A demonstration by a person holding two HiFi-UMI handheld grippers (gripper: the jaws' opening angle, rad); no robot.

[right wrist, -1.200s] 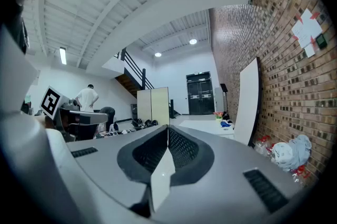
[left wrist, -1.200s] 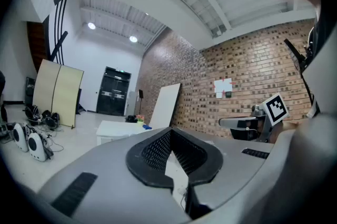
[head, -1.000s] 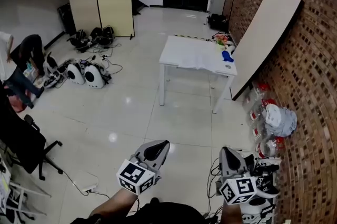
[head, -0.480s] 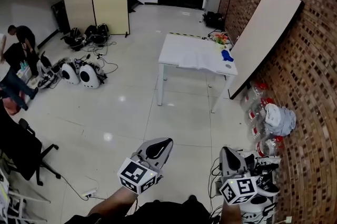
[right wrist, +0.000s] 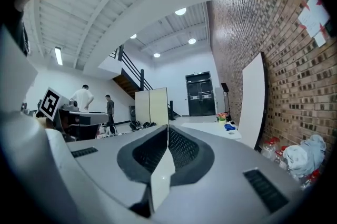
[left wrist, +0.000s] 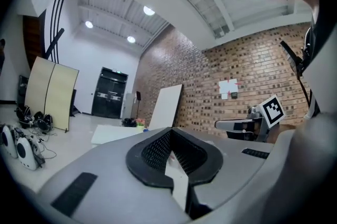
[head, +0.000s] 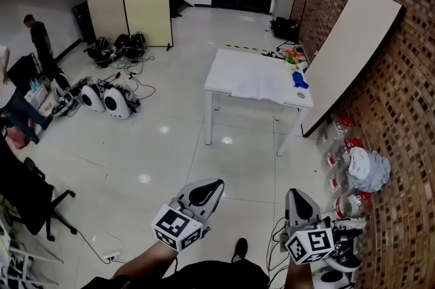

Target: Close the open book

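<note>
The open book [head: 262, 83] lies flat on the white table [head: 224, 70] far across the room from me, its pale pages hard to separate from the tabletop, so I can only place it around the middle of the surface, towards the brick-wall side. Just beside it, near the table's right edge, sits a small blue object [head: 300, 80], and at the far right corner there is a colourful cluster [head: 292, 54] too small for me to identify. Behind the table a large white board [head: 353, 49] leans against the brick wall [head: 408, 111], and at the foot of that wall are plastic bottles with red caps [head: 338, 162] and a grey-white bundle [head: 370, 168]. Both of my grippers are well apart from the table, low in the head view and pointing level towards it over the glossy tiled floor [head: 156, 145]. The left gripper [head: 204, 193] has its jaws pressed together with nothing between them, and the right gripper [head: 300, 203] is likewise closed and empty, its pads meeting in a single seam. Off to the left stand two beige folding screens [head: 129, 2], a tangle of gear and cables [head: 102, 94] on the floor, a black office chair [head: 27, 192], and a person [head: 39, 36] standing near the far left edge.
</note>
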